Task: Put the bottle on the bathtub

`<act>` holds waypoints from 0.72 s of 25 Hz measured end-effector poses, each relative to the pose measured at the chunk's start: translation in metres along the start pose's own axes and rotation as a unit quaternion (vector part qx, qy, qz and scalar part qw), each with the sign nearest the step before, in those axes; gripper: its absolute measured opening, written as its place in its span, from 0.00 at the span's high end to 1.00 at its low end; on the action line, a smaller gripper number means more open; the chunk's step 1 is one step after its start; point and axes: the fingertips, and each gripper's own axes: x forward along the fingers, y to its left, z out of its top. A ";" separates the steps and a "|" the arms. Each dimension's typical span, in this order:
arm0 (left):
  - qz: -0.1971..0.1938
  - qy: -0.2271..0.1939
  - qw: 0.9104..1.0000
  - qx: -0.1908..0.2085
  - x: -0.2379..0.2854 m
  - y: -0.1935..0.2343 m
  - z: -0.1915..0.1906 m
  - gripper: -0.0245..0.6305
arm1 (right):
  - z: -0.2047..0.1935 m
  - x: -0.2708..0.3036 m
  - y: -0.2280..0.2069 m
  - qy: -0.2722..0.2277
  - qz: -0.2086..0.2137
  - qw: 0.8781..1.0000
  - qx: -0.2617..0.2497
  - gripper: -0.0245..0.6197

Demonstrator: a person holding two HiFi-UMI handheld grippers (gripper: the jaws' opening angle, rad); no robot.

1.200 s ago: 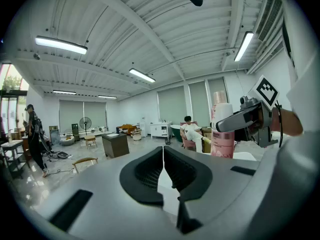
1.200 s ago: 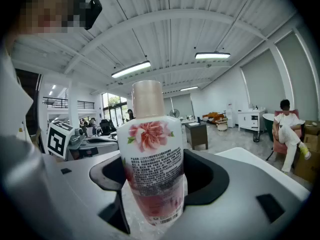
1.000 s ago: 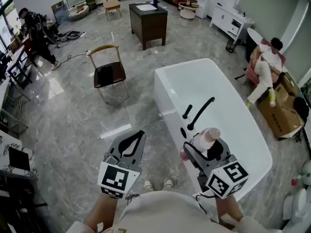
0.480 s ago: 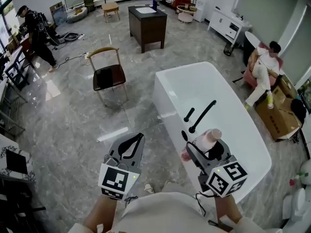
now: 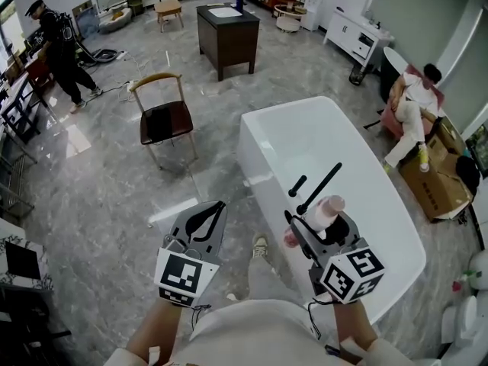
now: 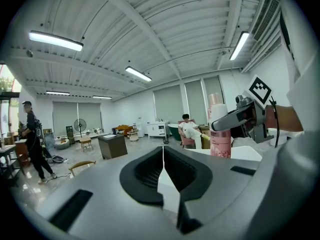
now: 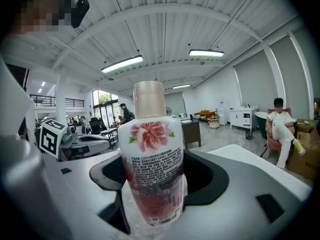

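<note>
A white bottle with a pink flower label and a beige cap [image 5: 322, 213] stands upright in my right gripper [image 5: 314, 226], which is shut on it. It hovers over the near rim of the white bathtub [image 5: 263, 155], close to the black faucet [image 5: 318, 188]. In the right gripper view the bottle [image 7: 152, 154] fills the middle between the jaws of the right gripper [image 7: 154, 186]. My left gripper [image 5: 213, 210] is shut and holds nothing, left of the tub above the floor. Its own view shows the left gripper [image 6: 163, 160] with jaws meeting, and the bottle [image 6: 220, 134] off to the right.
A wooden chair [image 5: 162, 117] stands on the grey floor left of the tub, with a dark cabinet [image 5: 227, 33] behind. A person sits [image 5: 415, 101] beyond the tub beside a cardboard box [image 5: 438, 178]. Another person stands [image 5: 57, 40] far left. A shoe [image 5: 260, 245] shows between the grippers.
The view has moved closer to the tub and a foot has stepped forward. The right gripper with the bottle has risen slightly toward the faucet. The left gripper stays shut.
</note>
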 end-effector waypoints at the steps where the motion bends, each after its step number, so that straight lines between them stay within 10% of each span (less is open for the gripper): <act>1: 0.000 0.000 1.000 -0.001 0.010 0.003 -0.001 0.93 | 0.000 0.008 -0.007 0.002 0.000 1.000 0.000 0.42; 18: 0.015 0.065 0.998 -0.013 0.234 0.089 -0.016 0.93 | 0.043 0.208 -0.169 -0.008 -0.005 1.000 -0.009 0.42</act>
